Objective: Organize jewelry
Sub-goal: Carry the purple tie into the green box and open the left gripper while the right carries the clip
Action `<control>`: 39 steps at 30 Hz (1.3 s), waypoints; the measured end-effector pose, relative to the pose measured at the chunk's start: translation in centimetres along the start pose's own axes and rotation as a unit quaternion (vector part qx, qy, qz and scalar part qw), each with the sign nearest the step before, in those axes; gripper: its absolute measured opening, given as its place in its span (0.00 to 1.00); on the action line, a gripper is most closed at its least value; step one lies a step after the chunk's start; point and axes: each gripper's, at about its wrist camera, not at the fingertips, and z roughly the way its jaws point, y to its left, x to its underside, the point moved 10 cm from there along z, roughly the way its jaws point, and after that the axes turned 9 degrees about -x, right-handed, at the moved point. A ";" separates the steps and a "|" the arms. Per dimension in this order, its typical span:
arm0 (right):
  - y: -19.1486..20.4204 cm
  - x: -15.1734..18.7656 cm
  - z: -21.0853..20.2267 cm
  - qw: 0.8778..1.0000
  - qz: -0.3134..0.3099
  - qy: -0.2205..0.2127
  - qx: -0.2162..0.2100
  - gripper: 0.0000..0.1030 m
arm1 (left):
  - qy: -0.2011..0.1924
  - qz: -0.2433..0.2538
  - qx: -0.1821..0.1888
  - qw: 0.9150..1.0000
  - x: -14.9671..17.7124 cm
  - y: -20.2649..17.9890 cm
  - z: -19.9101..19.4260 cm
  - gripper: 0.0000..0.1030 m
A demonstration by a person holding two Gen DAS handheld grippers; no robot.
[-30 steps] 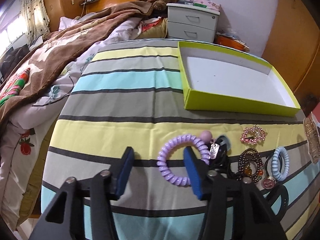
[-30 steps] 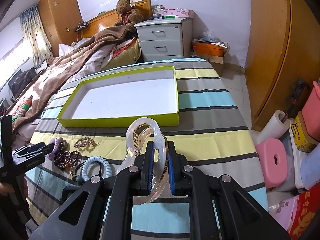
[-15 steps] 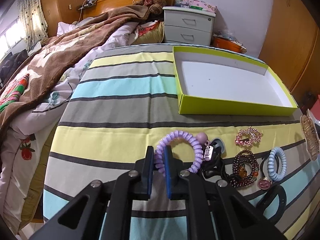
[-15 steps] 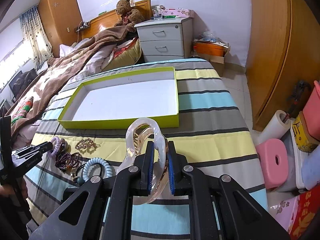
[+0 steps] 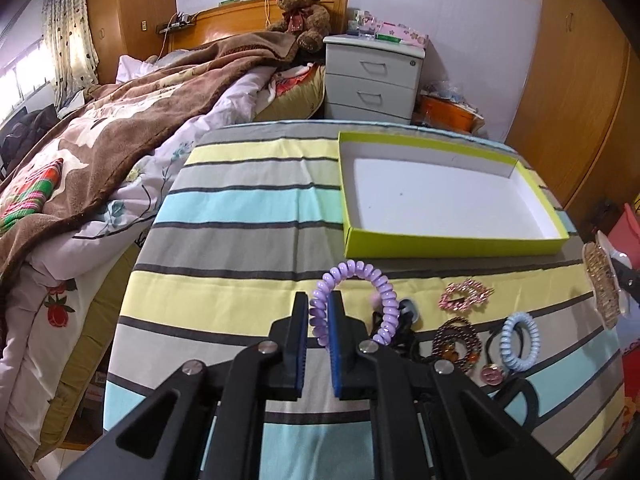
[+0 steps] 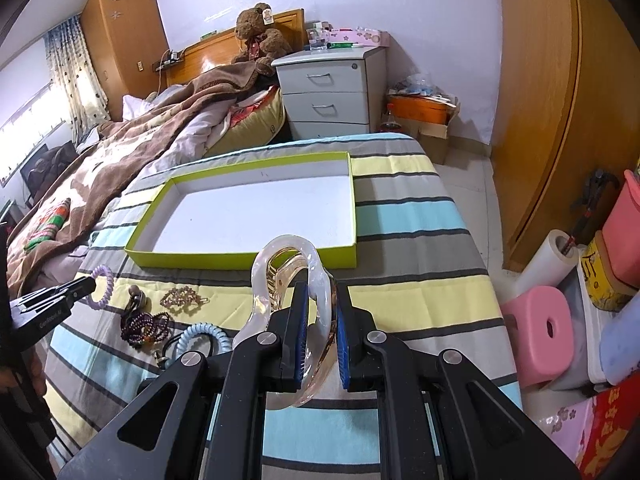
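A brown teddy bear (image 5: 301,8) sits at the wooden headboard (image 5: 236,16) of a bed. A fuzzy brown blanket (image 5: 120,120) lies over the bed. A grey bedside cabinet with three drawers (image 5: 372,76) stands beside it. A round pink plastic stool with a hole in the top (image 6: 538,332) stands on the floor, near a roll of white paper (image 6: 548,260).

My left gripper's frame hides the near part of the dark cord tangle (image 5: 404,334); the clear hair claw (image 5: 604,284) is cut by the picture's edge, perhaps gold-trimmed.
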 end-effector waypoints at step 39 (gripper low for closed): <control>-1.1 -10.0 10.2 0.999 -0.022 0.039 -0.001 0.12 | 0.013 0.006 0.089 0.996 -10.9 -7.5 5.8 0.10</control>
